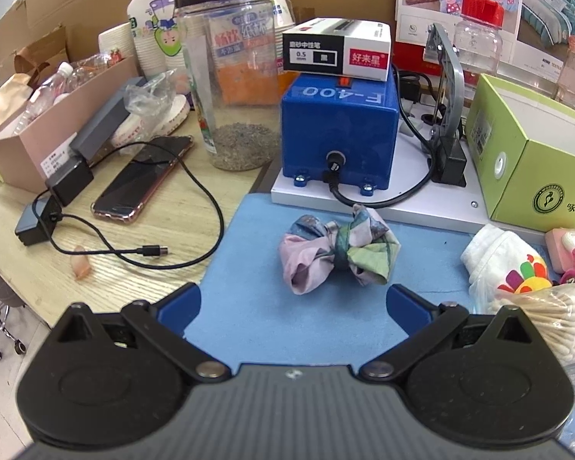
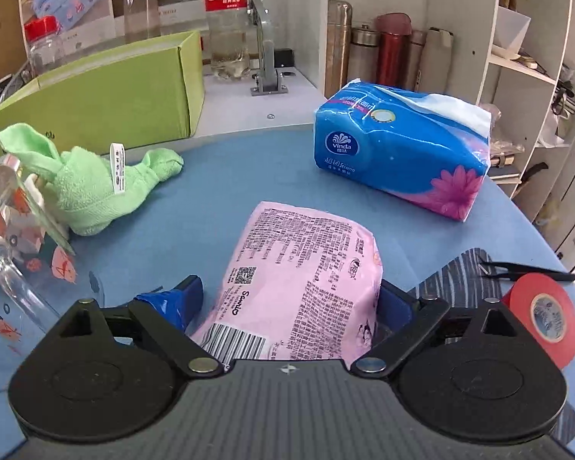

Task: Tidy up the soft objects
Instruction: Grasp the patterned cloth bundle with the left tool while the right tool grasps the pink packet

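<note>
**Sorting barely begun**

Right gripper point(image 2: 289, 303) has its jaws around the pink pack point(image 2: 303, 280), apparently gripping it, near the blue tissue pack point(image 2: 402, 153). Left gripper point(image 1: 293, 306) gapes empty before the cloth bundle point(image 1: 337, 253). Green towel point(image 2: 96, 188) lies loose.

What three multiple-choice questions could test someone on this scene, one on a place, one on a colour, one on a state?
1. Where is the pen box?
A. on the blue machine
B. on the mat
C. in the jar

2. What colour is the towel?
A. red
B. green
C. white

3. What is the left gripper doing?
A. gripping the cloth bundle
B. shut on nothing
C. open, holding nothing

Answers: 1 A, the box rests on its top. 2 B, it is light green. 3 C, its fingers are spread short of the bundle.
</note>
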A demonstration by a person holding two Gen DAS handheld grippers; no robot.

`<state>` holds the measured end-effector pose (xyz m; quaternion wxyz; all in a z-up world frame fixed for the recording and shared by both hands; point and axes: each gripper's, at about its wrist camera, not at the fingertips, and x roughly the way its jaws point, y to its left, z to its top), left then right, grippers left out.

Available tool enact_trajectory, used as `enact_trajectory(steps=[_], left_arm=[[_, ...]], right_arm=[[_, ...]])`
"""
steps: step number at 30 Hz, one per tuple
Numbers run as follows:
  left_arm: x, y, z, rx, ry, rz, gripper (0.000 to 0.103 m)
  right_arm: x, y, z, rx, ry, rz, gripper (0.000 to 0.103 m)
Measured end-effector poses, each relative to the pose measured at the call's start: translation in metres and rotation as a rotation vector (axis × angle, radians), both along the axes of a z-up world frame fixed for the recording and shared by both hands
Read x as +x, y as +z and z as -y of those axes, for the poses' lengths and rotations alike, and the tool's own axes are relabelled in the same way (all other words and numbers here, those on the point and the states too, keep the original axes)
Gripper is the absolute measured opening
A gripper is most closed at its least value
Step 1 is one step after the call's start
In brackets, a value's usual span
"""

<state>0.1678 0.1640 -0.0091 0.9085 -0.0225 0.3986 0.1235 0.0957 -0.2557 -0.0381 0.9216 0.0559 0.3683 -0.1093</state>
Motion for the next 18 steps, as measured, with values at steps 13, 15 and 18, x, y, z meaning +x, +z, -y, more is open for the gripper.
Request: enact_trajectory(steps=[13, 15, 18], left_arm=[[0.063, -0.023, -0.004, -0.03, -0.035, -0.073, 0.102], [0.066, -0.031, -0.006, -0.054, -0.031, -0.097, 0.102], [0.064, -0.035, -0.01, -0.083, -0.015, -0.087, 0.1]], right_arm=[[0.0, -0.004, 0.0, -0.02, 0.001, 0.048, 0.087], [0.002, -0.004, 0.001, -0.02, 0.002, 0.048, 0.087], [0.002, -0.005, 0.002, -0.017, 0.01, 0.051, 0.087]])
